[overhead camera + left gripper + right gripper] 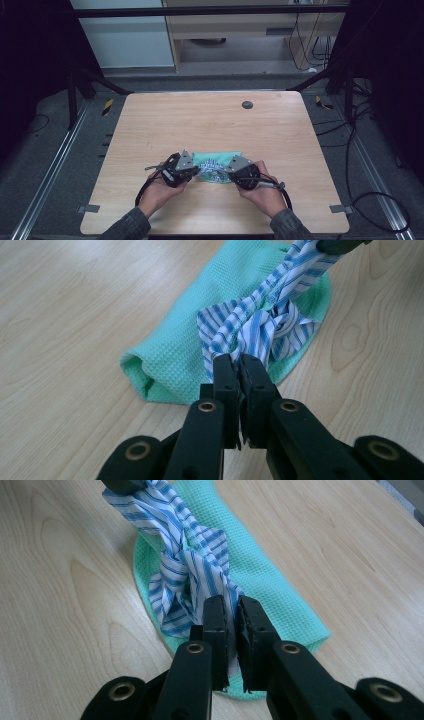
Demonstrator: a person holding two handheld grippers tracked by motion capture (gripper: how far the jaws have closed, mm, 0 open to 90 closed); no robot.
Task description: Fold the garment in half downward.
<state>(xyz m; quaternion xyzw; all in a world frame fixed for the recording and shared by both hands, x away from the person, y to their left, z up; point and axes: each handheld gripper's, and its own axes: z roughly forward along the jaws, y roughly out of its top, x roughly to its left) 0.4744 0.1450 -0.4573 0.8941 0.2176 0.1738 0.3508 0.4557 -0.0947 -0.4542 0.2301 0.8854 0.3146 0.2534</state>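
A blue-and-white striped cloth (260, 325) (187, 575) (214, 170) lies twisted into a knot on top of a folded green waffle-weave towel (185, 340) (260, 575) (215, 159) near the table's front. My left gripper (239, 362) (187, 167) is shut on one end of the striped cloth. My right gripper (231, 605) (239, 170) is shut on the other end. The cloth is stretched between the two grippers, which face each other a short way apart. In each gripper view the other gripper's jaws pinch the cloth at the top edge.
The light wooden table (210, 120) has a small dark round grommet (247, 104) at the back centre. A person's hands and grey sleeves (131, 225) come in from the front edge. Cables trail off the right side onto the floor.
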